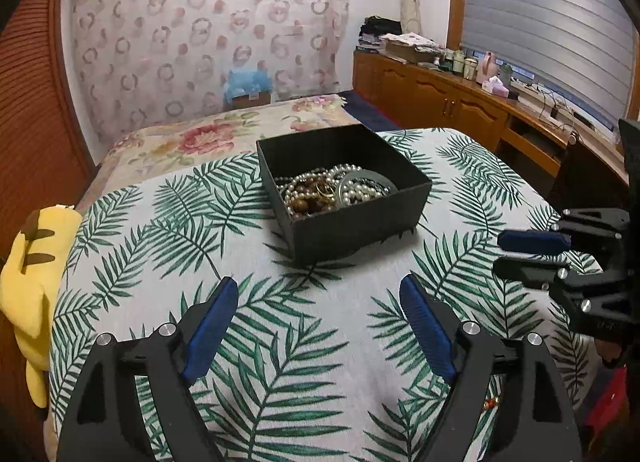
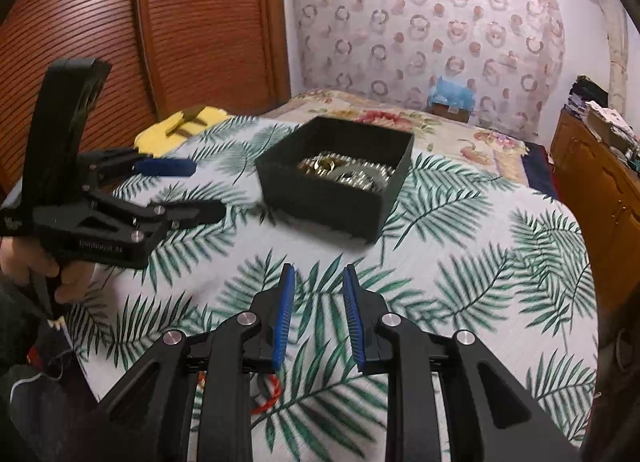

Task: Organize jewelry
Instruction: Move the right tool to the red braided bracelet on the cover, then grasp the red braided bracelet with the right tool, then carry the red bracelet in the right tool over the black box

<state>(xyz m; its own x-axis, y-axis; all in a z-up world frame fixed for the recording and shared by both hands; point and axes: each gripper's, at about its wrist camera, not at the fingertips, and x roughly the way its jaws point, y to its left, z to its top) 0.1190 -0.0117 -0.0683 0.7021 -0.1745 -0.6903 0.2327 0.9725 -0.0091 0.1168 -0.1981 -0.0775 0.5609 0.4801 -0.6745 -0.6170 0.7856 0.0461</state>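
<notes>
A black box (image 1: 352,218) sits on the palm-leaf cloth (image 1: 280,342) toward the far middle of the covered surface, open at the top and holding the jewelry (image 1: 332,192): pearl strands, brown beads and some gold pieces tangled in a heap. From the right wrist view the same heap is blurred, and the near wall of the box hides its lower part.

The left gripper (image 1: 318,314) hovers near the box with its blue pads spread wide and only cloth showing between them. The right gripper (image 2: 318,310) has its pads set narrowly apart, also with nothing but cloth in the gap; it stands to the right of the left one, well short of the box.

Under the right gripper's frame a bit of red-orange cord (image 2: 268,394) peeks out, mostly covered by the black arms, so what it belongs to cannot be made out. A hand (image 2: 36,262) grips the left tool at the picture's edge, partly cut off. A yellow plush toy (image 1: 28,282) lies at the left edge of the cloth, half out of frame
</notes>
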